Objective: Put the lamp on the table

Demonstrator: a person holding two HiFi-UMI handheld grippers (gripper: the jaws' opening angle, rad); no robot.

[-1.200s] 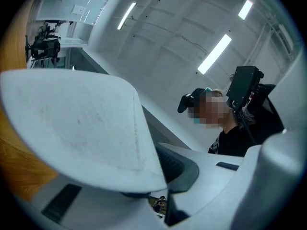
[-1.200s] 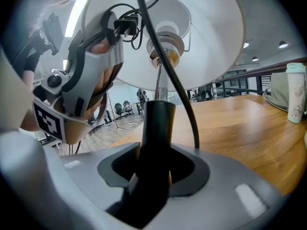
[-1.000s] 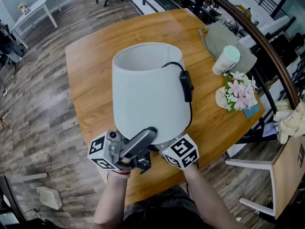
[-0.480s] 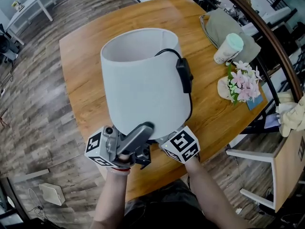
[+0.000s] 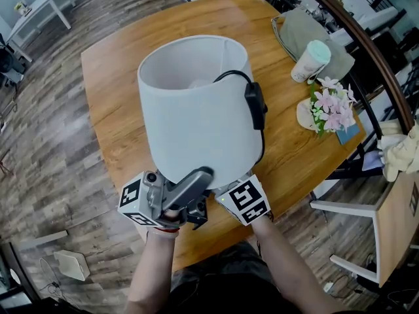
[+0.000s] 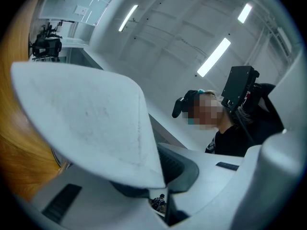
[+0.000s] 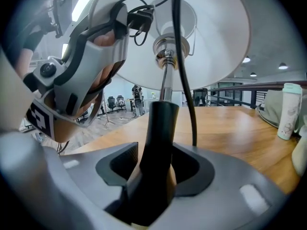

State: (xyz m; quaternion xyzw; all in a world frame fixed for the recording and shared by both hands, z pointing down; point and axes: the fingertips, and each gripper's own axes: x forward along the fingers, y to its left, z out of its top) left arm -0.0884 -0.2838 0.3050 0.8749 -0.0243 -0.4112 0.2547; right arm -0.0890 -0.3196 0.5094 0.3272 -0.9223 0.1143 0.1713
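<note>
The lamp has a white drum shade (image 5: 196, 110) and a black cord with a switch (image 5: 255, 106) hanging down its side. It stands upright over the near edge of the round wooden table (image 5: 118, 64). My left gripper (image 5: 204, 178) is shut on the shade's lower rim (image 6: 86, 119), which fills the space between its jaws. My right gripper (image 5: 226, 200) reaches in under the shade. The lamp's black stem (image 7: 160, 128) stands between its jaws, which are opening but still touch the stem's wider lower part. The lamp's foot is hidden.
At the table's far right are a pale green tumbler (image 5: 309, 61), a grey cloth bag (image 5: 298, 34) and a bunch of pink flowers (image 5: 330, 113). A curved railing (image 5: 366, 57) runs behind them. A wooden chair (image 5: 386, 241) stands at the right.
The lamp has shifted a little to the left and towards me with both grippers. The right gripper's cube has slid slightly down and left under the shade.
</note>
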